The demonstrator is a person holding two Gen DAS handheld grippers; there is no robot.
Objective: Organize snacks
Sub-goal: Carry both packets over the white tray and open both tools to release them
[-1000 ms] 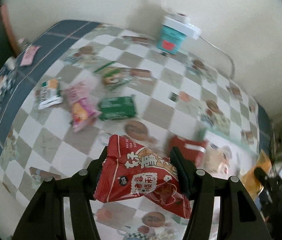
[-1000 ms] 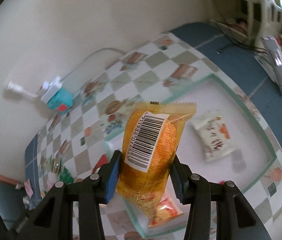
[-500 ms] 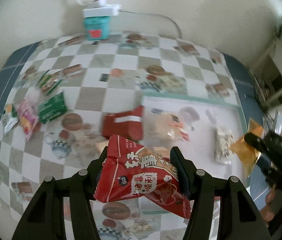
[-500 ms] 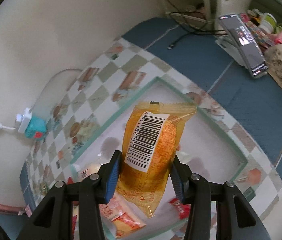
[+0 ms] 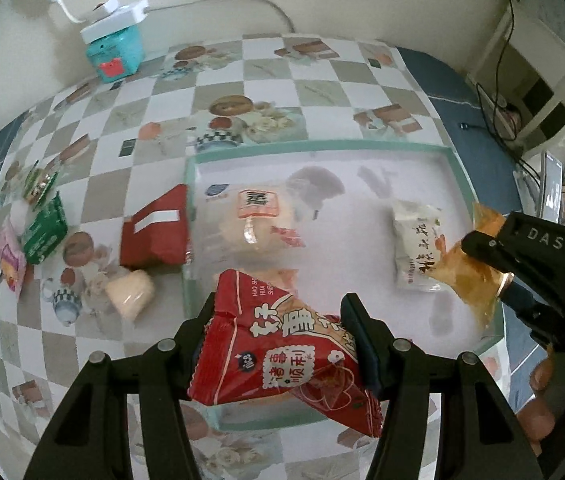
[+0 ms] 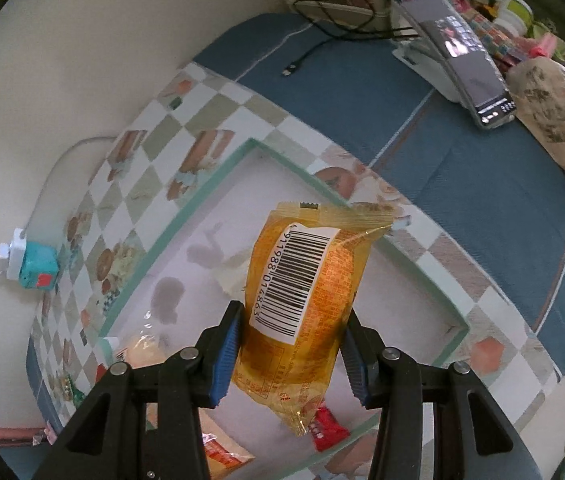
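Note:
My left gripper point(image 5: 282, 340) is shut on a red snack packet point(image 5: 282, 356) and holds it over the near edge of a white tray with a teal rim point(image 5: 314, 146). My right gripper point(image 6: 290, 352) is shut on an orange packet with a barcode point(image 6: 302, 300), held above the same tray point(image 6: 202, 196). In the left wrist view the right gripper point(image 5: 482, 264) and its orange packet point(image 5: 466, 272) hang over the tray's right side. In the tray lie a pale round snack point(image 5: 254, 216) and a white packet point(image 5: 416, 248).
Left of the tray on the checkered cloth lie a red box point(image 5: 154, 232), a cream snack point(image 5: 130, 294), a green packet point(image 5: 44, 228) and a pink packet point(image 5: 10, 256). A teal socket block point(image 5: 116, 46) stands by the wall. A phone point(image 6: 466, 64) and cables lie on the blue part.
Both grippers have moved over the tray with their packets still held. The left wrist view swung right from the loose snacks to the tray. The right gripper came lower, closer to the tray.

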